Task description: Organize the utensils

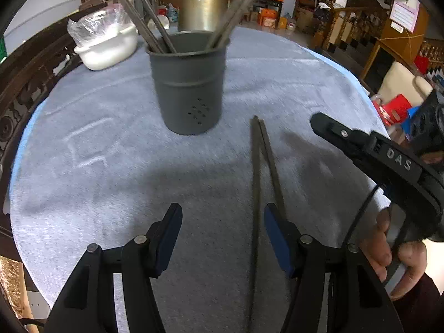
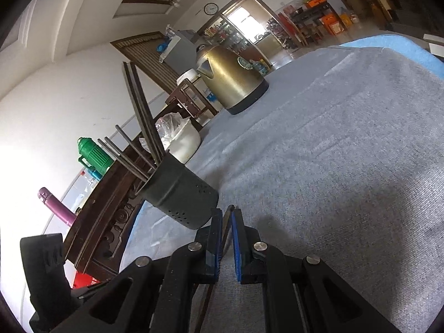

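A pair of dark chopsticks (image 1: 257,166) lies side by side on the grey-blue cloth, pointing toward the grey utensil holder (image 1: 188,83). The holder stands upright with several chopsticks in it. My left gripper (image 1: 223,236) hangs open over the near part of the pair; one stick runs just inside its right finger (image 1: 277,241), untouched, and the other passes behind it. My right gripper (image 1: 317,120) hovers right of the pair, above the cloth. In the right wrist view my right gripper (image 2: 227,216) is shut; a chopstick (image 2: 206,302) on the table shows through the slit, with the holder (image 2: 180,194) ahead-left.
A golden kettle (image 1: 202,2) stands behind the holder. A white bowl wrapped in a plastic bag (image 1: 106,47) sits at the far left near the carved wooden edge (image 1: 19,88). A hand (image 1: 388,249) grips the right tool. The round table's rim (image 1: 360,83) curves along the right.
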`<state>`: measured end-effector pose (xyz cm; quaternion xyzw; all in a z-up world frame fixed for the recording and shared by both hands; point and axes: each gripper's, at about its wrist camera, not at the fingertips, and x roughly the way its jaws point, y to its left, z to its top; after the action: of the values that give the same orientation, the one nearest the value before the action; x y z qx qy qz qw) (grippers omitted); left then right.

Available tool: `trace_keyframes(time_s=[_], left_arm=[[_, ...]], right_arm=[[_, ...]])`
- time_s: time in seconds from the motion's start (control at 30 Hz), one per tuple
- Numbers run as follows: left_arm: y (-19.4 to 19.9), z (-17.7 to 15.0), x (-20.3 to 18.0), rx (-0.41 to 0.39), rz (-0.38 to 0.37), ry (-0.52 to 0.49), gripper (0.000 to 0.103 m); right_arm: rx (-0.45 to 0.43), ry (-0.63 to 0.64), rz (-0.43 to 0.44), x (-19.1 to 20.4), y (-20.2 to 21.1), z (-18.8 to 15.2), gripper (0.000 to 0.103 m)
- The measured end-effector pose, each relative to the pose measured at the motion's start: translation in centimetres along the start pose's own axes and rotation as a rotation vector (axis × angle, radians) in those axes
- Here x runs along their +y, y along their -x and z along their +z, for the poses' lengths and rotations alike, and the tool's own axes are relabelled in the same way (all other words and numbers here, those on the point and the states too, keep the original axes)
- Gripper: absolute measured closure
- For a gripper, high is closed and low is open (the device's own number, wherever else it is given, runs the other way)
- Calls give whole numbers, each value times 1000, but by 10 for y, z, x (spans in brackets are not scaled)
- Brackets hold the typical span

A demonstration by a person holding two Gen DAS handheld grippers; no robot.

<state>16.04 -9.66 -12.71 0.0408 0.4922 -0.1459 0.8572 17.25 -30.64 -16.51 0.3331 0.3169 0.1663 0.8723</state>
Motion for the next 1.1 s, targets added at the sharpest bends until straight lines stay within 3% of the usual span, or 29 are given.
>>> trace_keyframes(time_s=[0.23,0.47,0.63,1.1], left_arm=[[-5,-8,-9,35,-6,-38,44],[-11,-13,-10,77,-48,-31,80],[-12,-16,-8,78,-77,-23,93],[1,-33,10,76,-87,49,97]], right_arm=[[-1,-21,-10,-5,-1,1,94],[7,-26,-15,-6,-3,1,94],[10,-28,-20,-6,-4,0,94],[20,-36,-27,-7,-5,0,94]])
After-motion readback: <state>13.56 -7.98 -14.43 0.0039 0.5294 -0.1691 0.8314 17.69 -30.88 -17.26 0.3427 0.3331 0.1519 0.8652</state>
